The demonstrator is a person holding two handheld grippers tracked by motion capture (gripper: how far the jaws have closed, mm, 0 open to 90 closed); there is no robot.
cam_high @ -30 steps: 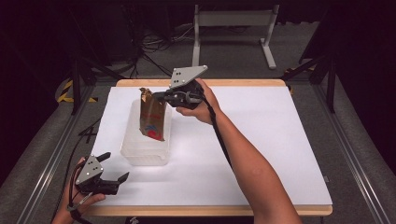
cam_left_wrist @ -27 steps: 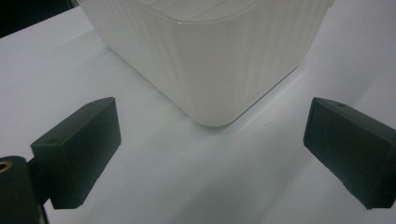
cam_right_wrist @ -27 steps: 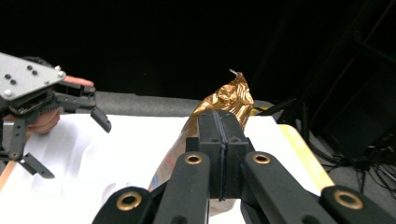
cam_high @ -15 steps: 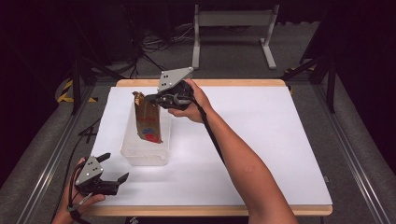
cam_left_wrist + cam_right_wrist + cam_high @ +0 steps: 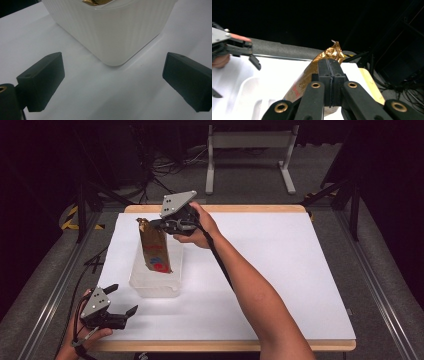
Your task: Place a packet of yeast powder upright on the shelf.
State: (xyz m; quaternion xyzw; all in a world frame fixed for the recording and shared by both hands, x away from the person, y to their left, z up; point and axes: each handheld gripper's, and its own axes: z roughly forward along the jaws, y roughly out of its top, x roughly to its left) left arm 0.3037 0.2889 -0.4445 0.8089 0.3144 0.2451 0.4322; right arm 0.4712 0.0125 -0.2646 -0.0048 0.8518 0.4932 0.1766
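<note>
The right gripper [image 5: 156,223] sits over the far left part of the table [image 5: 300,270], its jaws pressed together on the upper end of a bag [image 5: 154,251]. The bag hangs below and ahead of that gripper, tilted, its lower end inside a tub [image 5: 155,287] that stands on the table under it. The left gripper [image 5: 120,300] rests near the table's near left corner, jaws spread wide, with the tub's corner [image 5: 112,60] just ahead of them and apart from both.
</note>
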